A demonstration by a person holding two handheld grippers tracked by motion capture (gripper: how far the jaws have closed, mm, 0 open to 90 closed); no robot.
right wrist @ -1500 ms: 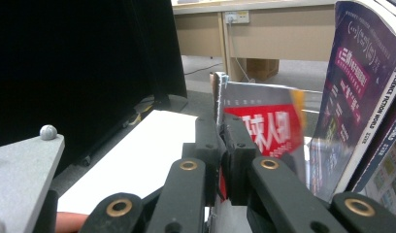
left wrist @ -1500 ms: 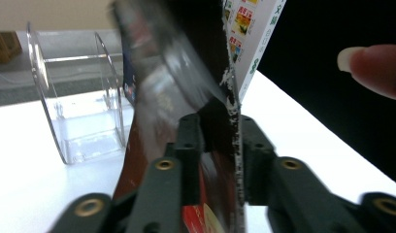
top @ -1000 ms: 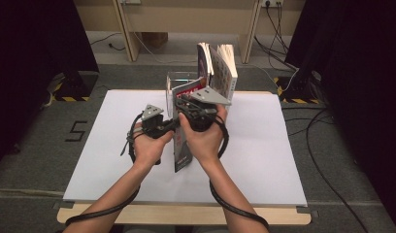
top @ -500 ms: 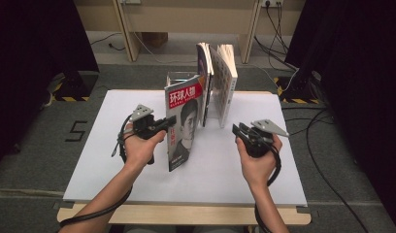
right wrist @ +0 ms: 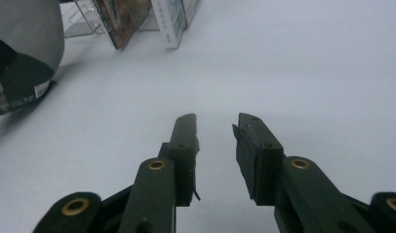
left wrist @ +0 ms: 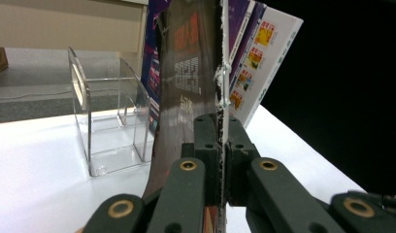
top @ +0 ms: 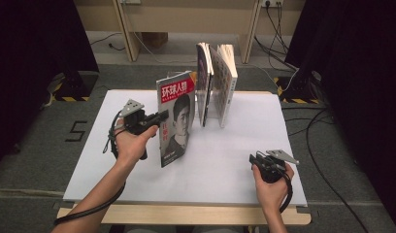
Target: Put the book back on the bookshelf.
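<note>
Magazine [top: 175, 119] clamped upright in left tool [top: 159, 117], frame centre, not yet in clear rack [left wrist: 106, 121]. Right tool [top: 254, 159] lower right, just opening, empty.

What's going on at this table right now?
A person works at a white table with a gripper in each hand. The left gripper is shut on the edge of a magazine, holding it upright near a clear acrylic rack where other magazines stand. The right gripper is over bare table near the front right corner; its jaws have just been opening, with nothing between them. The held magazine is not yet in the rack.
</note>
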